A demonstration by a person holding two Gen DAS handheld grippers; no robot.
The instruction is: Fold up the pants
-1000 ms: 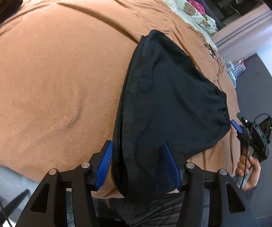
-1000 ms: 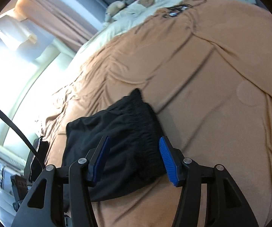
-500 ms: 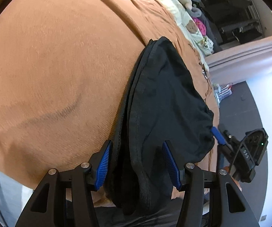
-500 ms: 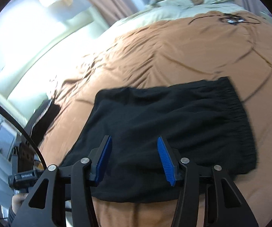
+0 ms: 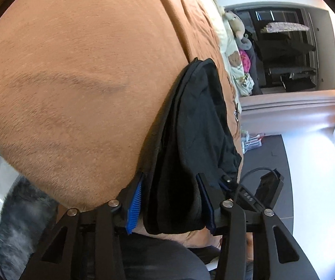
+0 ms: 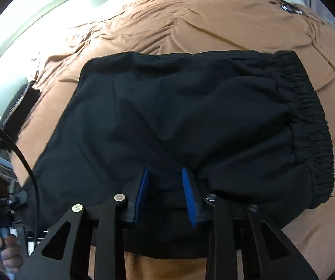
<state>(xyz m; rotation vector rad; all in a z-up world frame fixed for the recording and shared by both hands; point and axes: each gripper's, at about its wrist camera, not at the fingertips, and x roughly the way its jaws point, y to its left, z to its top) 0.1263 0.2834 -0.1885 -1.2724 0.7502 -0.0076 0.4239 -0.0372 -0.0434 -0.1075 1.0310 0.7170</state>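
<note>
**Risk: uneven grip on the near edge, fold could slip or skew**

Right gripper (image 6: 165,196): blue ribbed pads narrowed part-way, near hem of the black soft-fabric pants (image 6: 179,116) bunched between them. Puckers radiate from the pinch, so it looks to have cloth, but the pads aren't fully closed. Can't tell how many layers are inside.

Left gripper (image 5: 171,203): jaws wide apart, straddling the stacked side edge of the pants (image 5: 197,140). Fabric sits between the pads with no sign of a clamp. Judging it as not gripping yet.

Pants lie flat on the brown fuzzy bedspread (image 6: 214,23), already folded at least once, several layers showing at the left edge. Near edge overhangs the bed side towards the person. Gathered elastic waistband (image 6: 307,116) is on the right.

What could go wrong, my read:
- Right lifts alone: one-point pull drags the whole stack and the fold goes diagonal.
- Right has only the top layer: layers peel apart and the earlier fold opens.
- Left closes on the thick multi-layer edge: may catch some layers only, the rest sag.
- Overhanging hem plus slick fabric: a loose pinch lets it slide off the bed edge.
- Bedspread wrinkles further back (image 6: 167,11): landing zone isn't flat, so the folded half may settle crooked.
- Small dark items far back near the pillows (image 6: 288,8), well clear, no issue.
</note>
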